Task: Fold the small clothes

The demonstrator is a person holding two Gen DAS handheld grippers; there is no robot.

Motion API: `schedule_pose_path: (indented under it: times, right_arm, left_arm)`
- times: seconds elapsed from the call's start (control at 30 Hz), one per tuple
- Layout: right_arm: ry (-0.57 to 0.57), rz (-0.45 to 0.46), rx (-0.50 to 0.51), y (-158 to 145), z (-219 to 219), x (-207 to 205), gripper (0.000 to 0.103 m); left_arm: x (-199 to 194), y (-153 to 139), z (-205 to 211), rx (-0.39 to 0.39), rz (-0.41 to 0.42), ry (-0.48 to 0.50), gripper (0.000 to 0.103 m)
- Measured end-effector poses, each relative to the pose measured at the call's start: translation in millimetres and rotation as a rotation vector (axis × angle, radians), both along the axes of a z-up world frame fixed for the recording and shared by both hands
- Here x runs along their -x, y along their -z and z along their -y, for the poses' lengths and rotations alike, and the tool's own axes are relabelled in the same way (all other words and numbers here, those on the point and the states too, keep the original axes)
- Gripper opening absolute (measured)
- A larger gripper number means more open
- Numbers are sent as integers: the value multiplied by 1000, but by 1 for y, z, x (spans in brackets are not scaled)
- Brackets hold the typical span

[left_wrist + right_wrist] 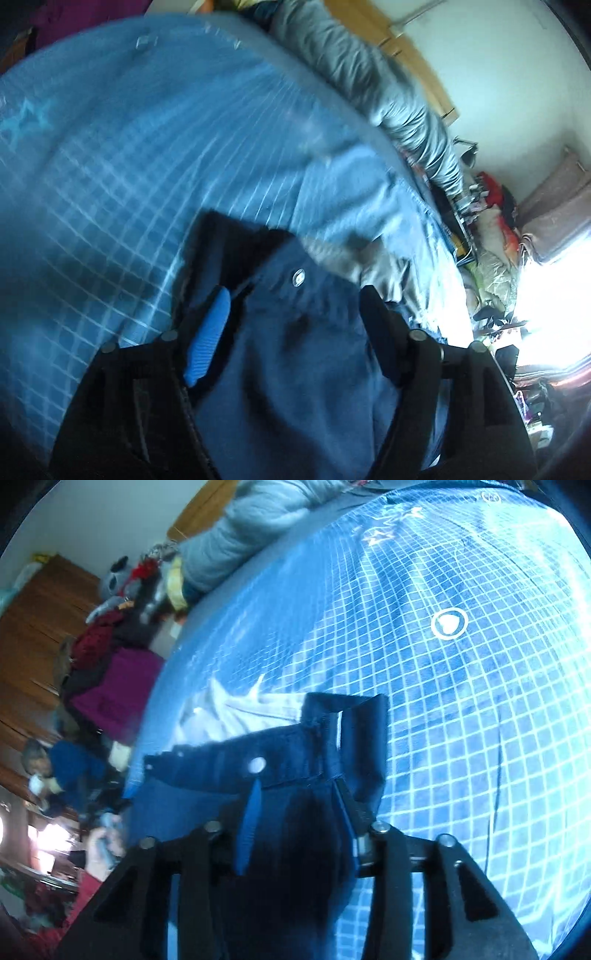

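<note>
A small pair of dark blue jeans with a metal button (297,277) hangs between both grippers over a blue checked bedsheet (110,177). In the left wrist view the denim (295,369) fills the gap between the fingers of my left gripper (295,306); the blue pad (208,332) presses against it. In the right wrist view my right gripper (299,794) is shut on the jeans' waistband (280,753) near its button (257,764). The left view is blurred by motion.
A grey duvet (369,74) lies along the bed's far side. White cloth (236,709) lies on the sheet (461,720) beyond the jeans. Piled clothes and a magenta item (122,686) sit beside the bed. A wooden wardrobe (33,635) stands behind.
</note>
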State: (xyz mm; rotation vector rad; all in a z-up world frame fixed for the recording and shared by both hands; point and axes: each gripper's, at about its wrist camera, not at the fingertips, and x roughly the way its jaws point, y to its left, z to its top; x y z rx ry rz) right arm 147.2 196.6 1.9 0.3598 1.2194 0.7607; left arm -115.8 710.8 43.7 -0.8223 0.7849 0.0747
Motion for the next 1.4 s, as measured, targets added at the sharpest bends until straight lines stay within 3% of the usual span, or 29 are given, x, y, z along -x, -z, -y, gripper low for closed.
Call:
schedule_pose_path:
  times: [0.13, 0.3, 0.47, 0.67, 0.7, 0.77, 0.83, 0.9, 1.0, 1.1, 1.17, 1.23, 1.33, 1.4]
  right_arm:
    - [-22, 35, 52, 10, -18, -2, 48]
    - [-74, 99, 143, 20, -41, 1, 48]
    - [-60, 112, 147, 27, -42, -2, 48]
    - [-27, 126, 152, 33, -48, -13, 50]
    - [-38, 117, 148, 35, -52, -14, 36]
    - [-29, 168, 180, 27, -53, -13, 10]
    - [5, 184, 99, 14, -41, -18, 6]
    - [25, 220, 91, 3, -32, -23, 2]
    - [73, 217, 122, 6, -20, -35, 0]
    - [108, 127, 101, 25, -4, -50, 0]
    - [90, 142, 110, 22, -8, -44, 1]
    - [36, 183, 106, 12, -18, -28, 7]
    - [-14, 205, 87, 4, -25, 0, 9]
    - [-28, 205, 98, 6, -24, 21, 10]
  left_arm:
    - [26, -14, 3, -37, 30, -17, 74]
    - [56, -5, 6, -8, 38, -37, 74]
    - [50, 10, 22, -6, -9, -35, 74]
    - [58, 7, 25, 9, 16, -60, 74]
    - [56, 6, 26, 6, 13, -58, 74]
    - [50, 4, 27, -20, -5, -47, 74]
    - [43, -3, 31, -66, -6, -25, 74]
    - [32, -10, 33, -97, 0, -10, 74]
    - [13, -12, 34, -106, -12, 0, 74]
    - [-15, -7, 37, -121, -43, 48, 74]
    - [-37, 0, 38, -124, -73, 105, 74]
    - [-61, 13, 35, -188, -135, 134, 74]
    - [-72, 30, 3, -178, -207, 37, 72]
    - [-66, 24, -20, -265, -251, -66, 71]
